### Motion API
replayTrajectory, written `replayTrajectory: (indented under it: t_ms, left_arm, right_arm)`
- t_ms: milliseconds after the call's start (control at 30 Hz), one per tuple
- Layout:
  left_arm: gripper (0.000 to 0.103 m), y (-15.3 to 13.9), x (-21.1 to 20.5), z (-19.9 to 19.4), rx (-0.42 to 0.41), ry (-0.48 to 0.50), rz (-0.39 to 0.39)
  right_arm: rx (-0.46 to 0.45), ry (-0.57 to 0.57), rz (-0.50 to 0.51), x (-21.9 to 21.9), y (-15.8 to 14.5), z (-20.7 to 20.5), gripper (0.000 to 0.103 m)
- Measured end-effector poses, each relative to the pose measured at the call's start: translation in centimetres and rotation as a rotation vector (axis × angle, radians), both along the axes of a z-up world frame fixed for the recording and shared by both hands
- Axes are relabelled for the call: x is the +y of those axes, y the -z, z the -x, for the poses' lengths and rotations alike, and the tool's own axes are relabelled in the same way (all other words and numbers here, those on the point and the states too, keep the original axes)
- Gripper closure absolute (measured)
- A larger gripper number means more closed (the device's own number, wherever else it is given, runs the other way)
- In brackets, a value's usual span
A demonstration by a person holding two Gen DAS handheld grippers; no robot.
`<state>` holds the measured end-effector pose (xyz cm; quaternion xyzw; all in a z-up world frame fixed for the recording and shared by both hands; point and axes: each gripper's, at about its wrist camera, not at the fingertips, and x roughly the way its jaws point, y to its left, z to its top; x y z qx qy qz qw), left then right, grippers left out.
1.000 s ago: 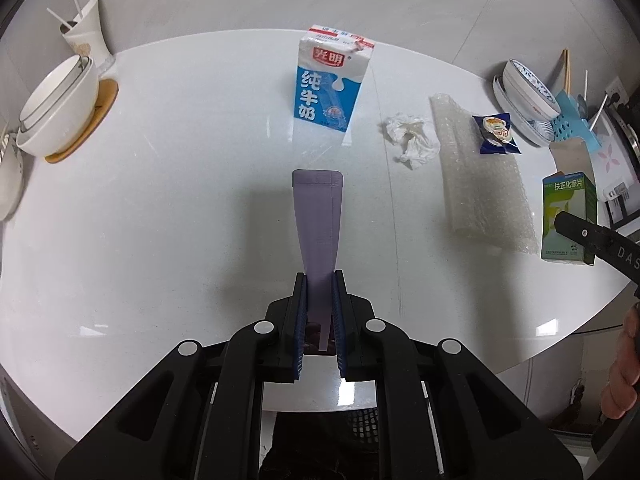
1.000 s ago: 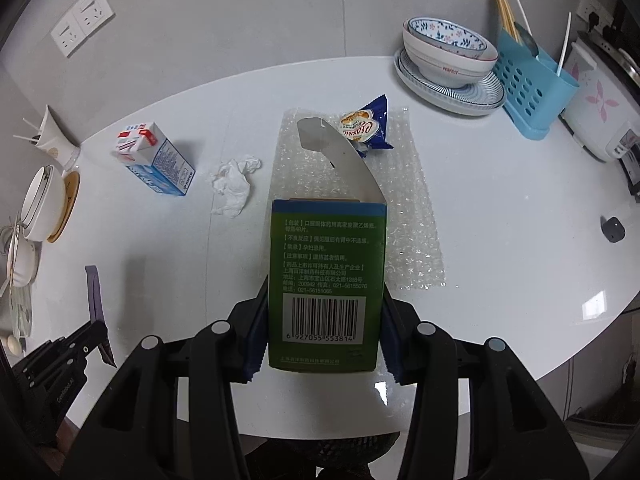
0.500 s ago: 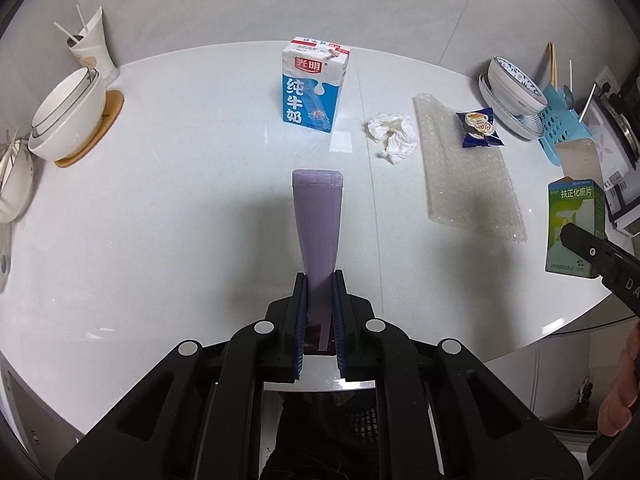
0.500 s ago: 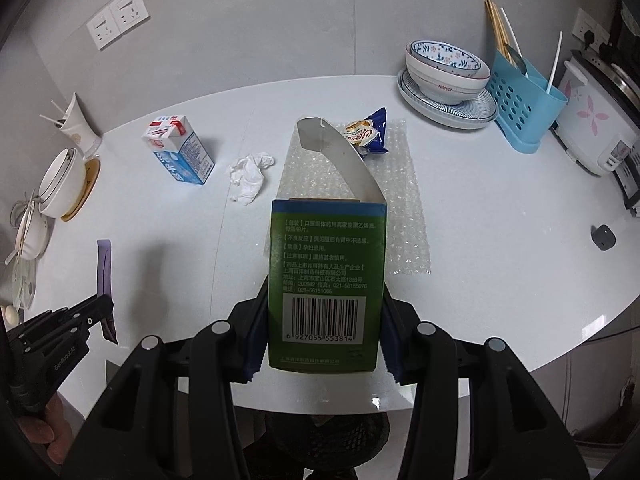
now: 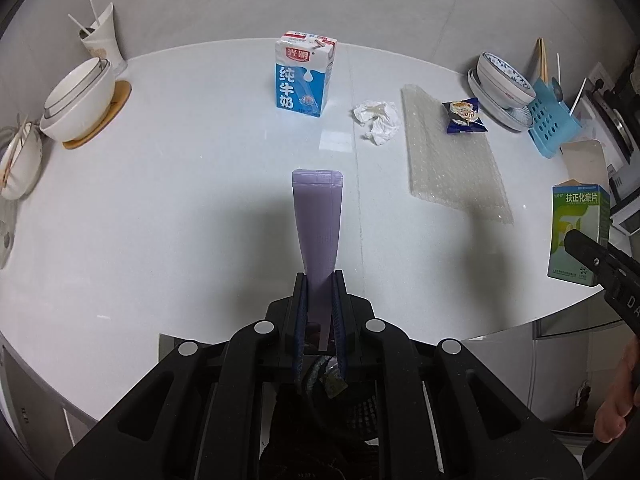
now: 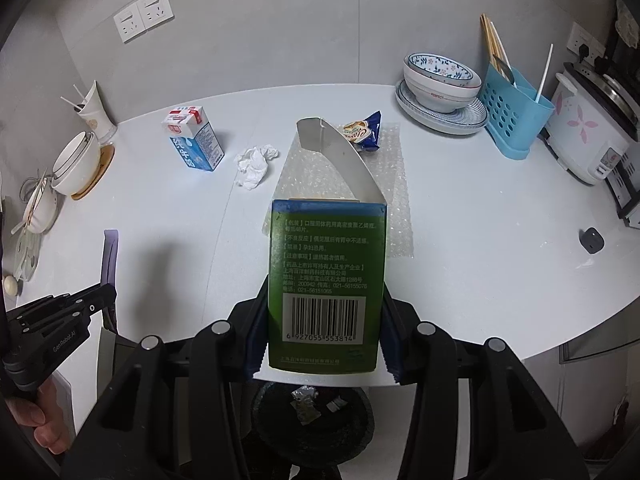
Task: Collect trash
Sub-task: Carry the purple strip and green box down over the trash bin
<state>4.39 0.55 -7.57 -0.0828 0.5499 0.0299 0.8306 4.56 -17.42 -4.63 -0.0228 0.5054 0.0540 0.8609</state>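
Note:
My left gripper (image 5: 319, 280) is shut on a flat purple sachet (image 5: 317, 220) that sticks up from its jaws, held over the near edge of the white round table (image 5: 160, 200). My right gripper (image 6: 324, 316) is shut on a green medicine box (image 6: 326, 280) with its top flap open, also at the near edge. Below both grippers stands a black mesh bin (image 6: 312, 412) with scraps in it. On the table lie a blue milk carton (image 5: 304, 76), a crumpled tissue (image 5: 378, 120), a bubble wrap sheet (image 5: 452, 160) and a blue snack wrapper (image 5: 464, 116).
Stacked white bowls on a wooden coaster (image 5: 80, 104) and a cup with sticks (image 5: 100, 44) sit at the far left. Patterned bowls on a plate (image 6: 440, 88), a blue utensil holder (image 6: 514, 116) and a rice cooker (image 6: 592, 128) line the right side. A person's hand (image 6: 44, 420) holds the left gripper.
Both grippers have pulled back toward the near table edge with their items still held. The table objects look farther away, and the bin under the edge has come into view.

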Motion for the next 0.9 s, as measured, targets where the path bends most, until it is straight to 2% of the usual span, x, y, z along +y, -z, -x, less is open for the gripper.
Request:
replayTrajectory:
  t_ms: [900]
  left_arm:
    - [0.092,0.6,-5.3,5.9,-0.018,0.017,-0.008]
  right_arm:
    - [0.010,-0.027,0.002,-4.4,1.3,6.8,0.059]
